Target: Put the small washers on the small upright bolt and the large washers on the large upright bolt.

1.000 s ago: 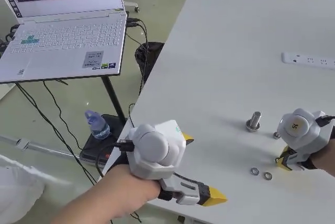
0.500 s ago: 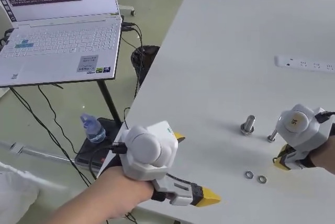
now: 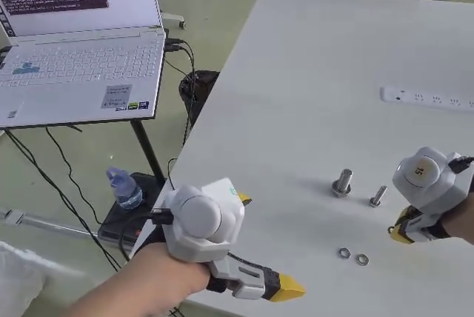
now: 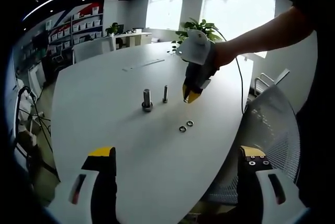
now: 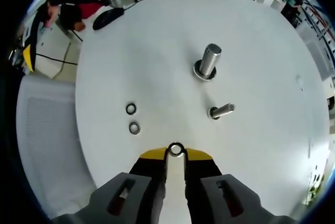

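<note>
Pinches one washer [image 5: 176, 149] in the right gripper [image 5: 176, 154], near the small bolt [image 5: 221, 111] and large bolt [image 5: 208, 62] toward the near edge of the tabletop [image 3: 318, 72], two washers [image 5: 131, 109] loose beside them. Holds the left gripper [image 4: 176, 152] released, jaws wide, at the near-left corner.

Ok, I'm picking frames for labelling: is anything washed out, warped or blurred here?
Head view: evenly lit, sharp. Left gripper view: windows blown out, table edge bowed by fisheye. Right gripper view: same bowing, washer at the jaw tips crisp.
</note>
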Demonstrator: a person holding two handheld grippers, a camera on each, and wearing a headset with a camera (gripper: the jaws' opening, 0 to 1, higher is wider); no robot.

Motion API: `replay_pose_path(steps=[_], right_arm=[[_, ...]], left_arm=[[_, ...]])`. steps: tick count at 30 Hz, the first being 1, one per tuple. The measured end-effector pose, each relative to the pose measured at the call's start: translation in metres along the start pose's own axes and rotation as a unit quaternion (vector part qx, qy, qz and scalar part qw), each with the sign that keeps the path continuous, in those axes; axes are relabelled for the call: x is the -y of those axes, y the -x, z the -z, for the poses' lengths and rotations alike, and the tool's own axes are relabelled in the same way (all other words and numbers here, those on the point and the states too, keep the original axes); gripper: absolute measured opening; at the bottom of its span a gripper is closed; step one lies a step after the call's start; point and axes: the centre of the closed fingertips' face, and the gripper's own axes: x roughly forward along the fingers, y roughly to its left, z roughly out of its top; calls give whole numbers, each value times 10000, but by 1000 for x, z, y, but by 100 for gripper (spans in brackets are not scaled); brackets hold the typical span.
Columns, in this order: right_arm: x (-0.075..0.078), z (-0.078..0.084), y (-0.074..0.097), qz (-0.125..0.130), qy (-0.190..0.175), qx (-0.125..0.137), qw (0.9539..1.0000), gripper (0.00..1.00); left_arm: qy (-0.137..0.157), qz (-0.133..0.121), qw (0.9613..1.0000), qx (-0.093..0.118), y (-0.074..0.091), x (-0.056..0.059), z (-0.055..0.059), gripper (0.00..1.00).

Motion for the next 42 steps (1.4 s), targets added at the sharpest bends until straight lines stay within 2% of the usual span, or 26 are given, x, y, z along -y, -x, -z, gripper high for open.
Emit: replay_pose_path(steps=[8,24,28,42], right_arm=[[12,1,10,91,-68,25,9999,12],[38,-31,31,282,-63,282,9992,12],[45,-38,35,335,-12,309,9990,12],[51,-54,31,432,-6,444,9981,12]], left_arm=[[-9,-19,10000,-32,-1,-1,0,95],[8,-26,10000,-13,0,-1,-1,93],[0,-15,10000,-97,0,-2,3,92],[39,-79,10000,-42,2,-3,4,92]])
